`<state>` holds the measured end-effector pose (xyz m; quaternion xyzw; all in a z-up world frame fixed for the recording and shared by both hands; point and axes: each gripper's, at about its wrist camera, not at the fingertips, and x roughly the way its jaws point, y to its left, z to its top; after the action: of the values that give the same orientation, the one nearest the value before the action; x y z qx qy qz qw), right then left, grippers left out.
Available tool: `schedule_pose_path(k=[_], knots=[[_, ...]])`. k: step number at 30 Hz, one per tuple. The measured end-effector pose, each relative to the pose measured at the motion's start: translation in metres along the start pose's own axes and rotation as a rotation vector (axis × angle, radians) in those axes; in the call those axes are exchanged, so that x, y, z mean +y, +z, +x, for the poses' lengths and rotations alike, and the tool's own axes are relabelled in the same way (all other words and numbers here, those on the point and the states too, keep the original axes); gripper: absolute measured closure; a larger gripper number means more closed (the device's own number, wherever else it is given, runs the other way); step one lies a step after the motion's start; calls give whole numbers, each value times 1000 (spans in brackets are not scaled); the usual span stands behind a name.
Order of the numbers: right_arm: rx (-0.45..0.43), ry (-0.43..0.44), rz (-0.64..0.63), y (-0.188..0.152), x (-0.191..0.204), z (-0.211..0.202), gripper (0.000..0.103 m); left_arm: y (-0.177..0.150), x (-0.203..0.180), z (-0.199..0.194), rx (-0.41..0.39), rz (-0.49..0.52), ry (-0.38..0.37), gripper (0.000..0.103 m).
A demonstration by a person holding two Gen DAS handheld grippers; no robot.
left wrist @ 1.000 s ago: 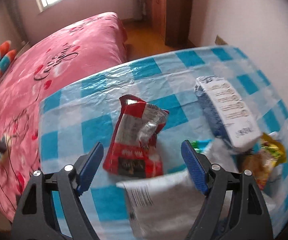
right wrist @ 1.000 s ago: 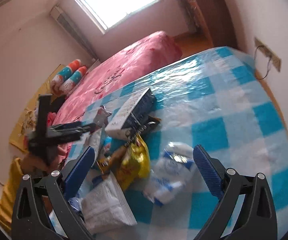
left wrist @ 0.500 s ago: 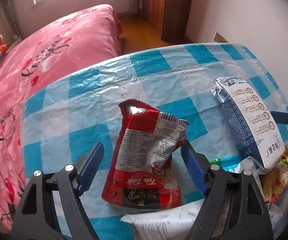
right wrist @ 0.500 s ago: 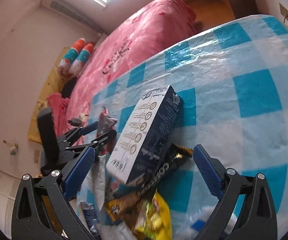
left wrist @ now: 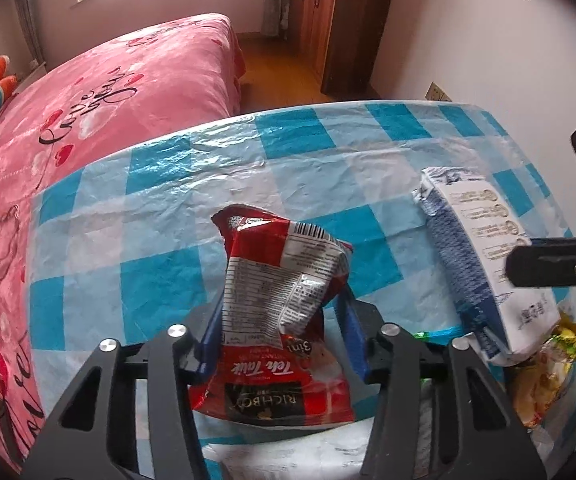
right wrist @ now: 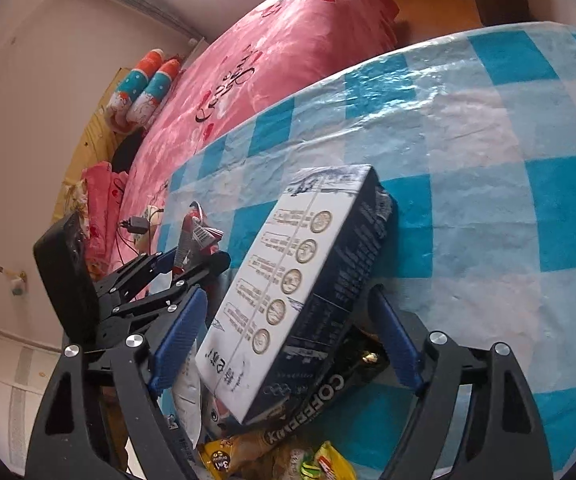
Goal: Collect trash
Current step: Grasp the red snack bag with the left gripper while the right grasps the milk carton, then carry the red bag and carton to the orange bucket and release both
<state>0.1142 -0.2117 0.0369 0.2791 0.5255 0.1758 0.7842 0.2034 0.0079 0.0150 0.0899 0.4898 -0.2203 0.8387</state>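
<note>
A red and silver snack wrapper (left wrist: 284, 312) stands crumpled on the blue checked tablecloth (left wrist: 176, 208). My left gripper (left wrist: 282, 332) has its blue pads pressed against both sides of the wrapper. A white and dark blue carton (right wrist: 299, 288) lies tilted on a pile of wrappers; it also shows in the left wrist view (left wrist: 483, 256). My right gripper (right wrist: 288, 340) straddles the carton, its jaws open with gaps on both sides. The left gripper (right wrist: 192, 258) with the red wrapper (right wrist: 194, 236) shows in the right wrist view.
A pile of trash lies at the near table edge: a black coffee packet (right wrist: 307, 412), yellow wrappers (right wrist: 327, 460), a yellow bag (left wrist: 543, 364) and a white printed bag (left wrist: 295, 456). A pink bed (left wrist: 100, 92) stands beyond the table's left edge. A wooden wardrobe (left wrist: 327, 12) is at the back.
My left gripper has closed in on the red wrapper, pads now touching it. My right gripper has moved forward so its jaws straddle the carton.
</note>
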Motion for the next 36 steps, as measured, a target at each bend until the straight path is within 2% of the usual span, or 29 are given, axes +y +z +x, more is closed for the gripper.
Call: schedule_pose_path(k=[2,3,4,8,12,25,28,36], knots=[[-6,-15,-23,-1,6,3,20,-2,-6,-1,-1,8,-22,54],[-8,-17,-30,-1,8,5,25,-4,-10,-2,-3,19,-23,54],[-12,-30,-38,-2,9,6,33,-5,-15,-3,-3,31,-29,54],[-21,-8,-35,-4,8,7,40,-11,-26,-7,-7,22,-66,58],[-45,15,-40,-11,5,2,46,-19,-31,-11,-16,7,-72,59],[-103,67,-85,-60,9,-23,51,-60,-57,-36,-10,-2,-104,61],[-141,63,-111,-75,11,-37,53,-70,-66,-45,-27,-3,-110,61],[-238,129,-106,-108,12,-71,58,-85,-76,-75,-102,-45,-123,61]])
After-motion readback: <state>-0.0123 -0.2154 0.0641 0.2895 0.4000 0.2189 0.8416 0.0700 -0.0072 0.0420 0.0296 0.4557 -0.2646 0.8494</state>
